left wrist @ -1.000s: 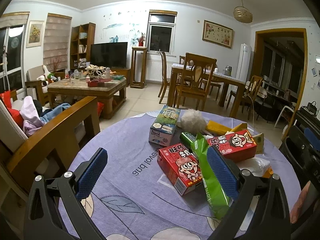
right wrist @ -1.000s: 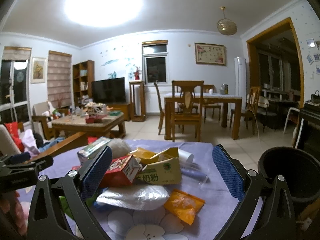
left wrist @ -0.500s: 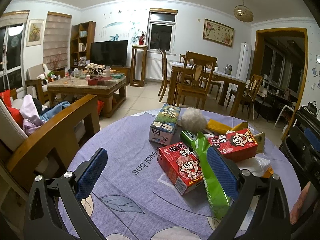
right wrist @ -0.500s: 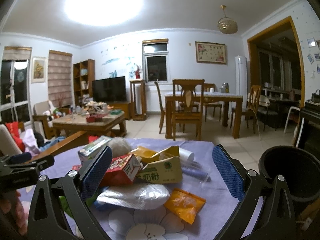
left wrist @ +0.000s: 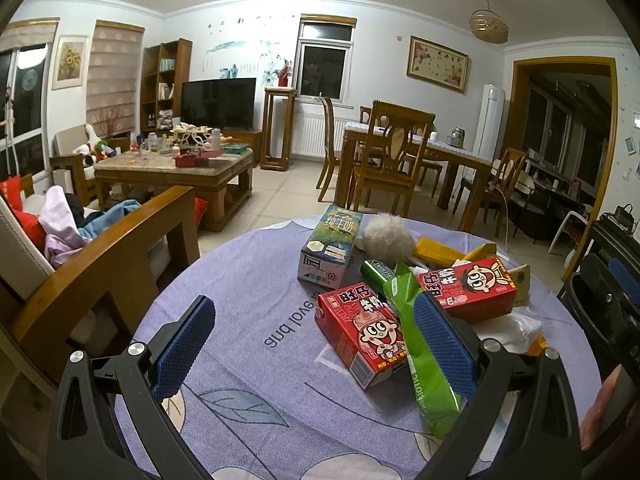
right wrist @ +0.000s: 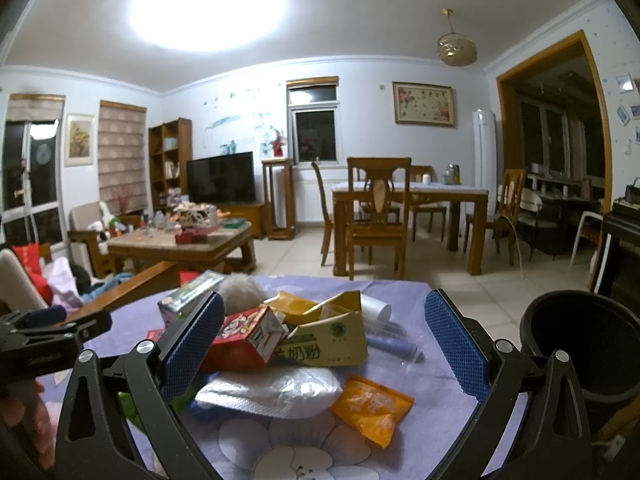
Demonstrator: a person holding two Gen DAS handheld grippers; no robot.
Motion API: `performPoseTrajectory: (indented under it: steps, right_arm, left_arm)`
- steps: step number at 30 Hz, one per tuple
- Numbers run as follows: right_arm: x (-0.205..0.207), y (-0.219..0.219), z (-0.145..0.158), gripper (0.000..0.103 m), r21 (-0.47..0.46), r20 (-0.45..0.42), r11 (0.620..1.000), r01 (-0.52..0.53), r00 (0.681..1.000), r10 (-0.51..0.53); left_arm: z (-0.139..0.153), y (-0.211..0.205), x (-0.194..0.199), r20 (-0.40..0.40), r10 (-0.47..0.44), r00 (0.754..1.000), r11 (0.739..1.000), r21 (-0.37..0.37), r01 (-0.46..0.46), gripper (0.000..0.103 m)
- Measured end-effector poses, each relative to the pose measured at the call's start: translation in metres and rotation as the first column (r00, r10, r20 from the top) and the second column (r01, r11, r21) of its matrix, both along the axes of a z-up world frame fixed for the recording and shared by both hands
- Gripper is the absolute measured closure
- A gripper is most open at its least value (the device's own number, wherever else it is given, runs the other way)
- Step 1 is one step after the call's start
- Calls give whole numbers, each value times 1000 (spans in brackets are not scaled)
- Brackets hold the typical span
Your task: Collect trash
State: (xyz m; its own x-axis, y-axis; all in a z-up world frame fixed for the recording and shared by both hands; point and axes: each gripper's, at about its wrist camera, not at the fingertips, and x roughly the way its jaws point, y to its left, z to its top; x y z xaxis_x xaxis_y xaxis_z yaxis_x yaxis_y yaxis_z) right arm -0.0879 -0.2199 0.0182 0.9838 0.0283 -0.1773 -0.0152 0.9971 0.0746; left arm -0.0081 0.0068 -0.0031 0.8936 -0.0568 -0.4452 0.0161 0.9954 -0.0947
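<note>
A heap of trash lies on a round table with a purple cloth (left wrist: 248,320). In the left wrist view I see two red drink cartons (left wrist: 362,334) (left wrist: 466,286), a green wrapper (left wrist: 424,364), a blue-green milk carton (left wrist: 332,244) and a grey fluffy ball (left wrist: 386,238). My left gripper (left wrist: 316,340) hovers open just short of the near red carton. In the right wrist view a red carton (right wrist: 248,338), a yellow milk-powder pack (right wrist: 328,344), a clear plastic bag (right wrist: 276,392) and an orange sachet (right wrist: 372,404) lie between the spread fingers of my open right gripper (right wrist: 324,340).
A black bin (right wrist: 584,344) stands off the table's right edge. A wooden armchair (left wrist: 104,248) with clothes is close on the left. Beyond are a coffee table (left wrist: 176,168), a dining table with chairs (left wrist: 400,152) and tiled floor. The left gripper (right wrist: 44,340) shows at the right view's left edge.
Both views have shifted very slightly; the grippers stay open and the trash has not moved.
</note>
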Motion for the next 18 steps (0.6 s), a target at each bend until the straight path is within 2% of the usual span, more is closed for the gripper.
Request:
performPoseTrajectory:
  steps: [5, 10, 13, 15, 18]
  right_arm:
    - [2, 2, -2, 4, 11, -21, 1000, -4, 1000, 4]
    - [13, -8, -10, 4, 126, -117, 987, -101, 986, 115]
    - [22, -20, -14, 4, 163, -195, 985, -56, 977, 88]
    - [35, -25, -16, 4, 181, -263, 981, -74, 957, 121]
    - [56, -36, -15, 4, 277, -318, 952, -127, 923, 215]
  left_arm:
    - [-4, 3, 0, -14, -6, 1000, 1000, -16, 6, 5]
    - [0, 20, 3, -40, -92, 995, 989, -122, 87, 5]
    - [16, 30, 18, -72, -153, 986, 976, -165, 139, 5]
    - [30, 28, 39, -117, -203, 972, 971, -154, 184, 5]
    - [36, 12, 70, -170, -251, 953, 968, -64, 243, 5]
